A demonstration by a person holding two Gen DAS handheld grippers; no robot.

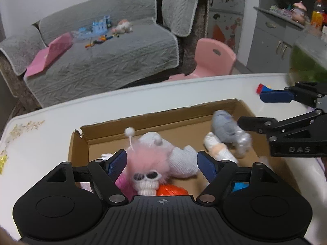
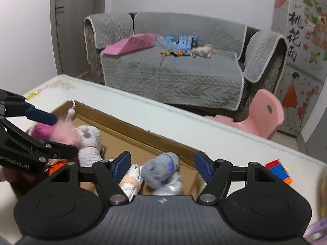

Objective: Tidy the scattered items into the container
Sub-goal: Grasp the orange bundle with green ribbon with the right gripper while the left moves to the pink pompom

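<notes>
Cardboard box (image 1: 85, 143) on white surface (image 1: 40, 134). Left tool (image 1: 161, 164) open above pink fuzzy toy (image 1: 147, 159); right tool (image 2: 162, 164) open above grey sock bundle (image 2: 161, 168). Both toys inside box. Coloured blocks (image 2: 279, 170) on surface at 3 o'clock of box.

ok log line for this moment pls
left tool: open over pink fuzzy toy | right tool: open over grey sock | both inside cardboard box | bricks left on table

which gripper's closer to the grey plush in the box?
Right. The right gripper has its open jaws either side of the grey plush; the left gripper is open over the pink fuzzy toy, further off.
</notes>
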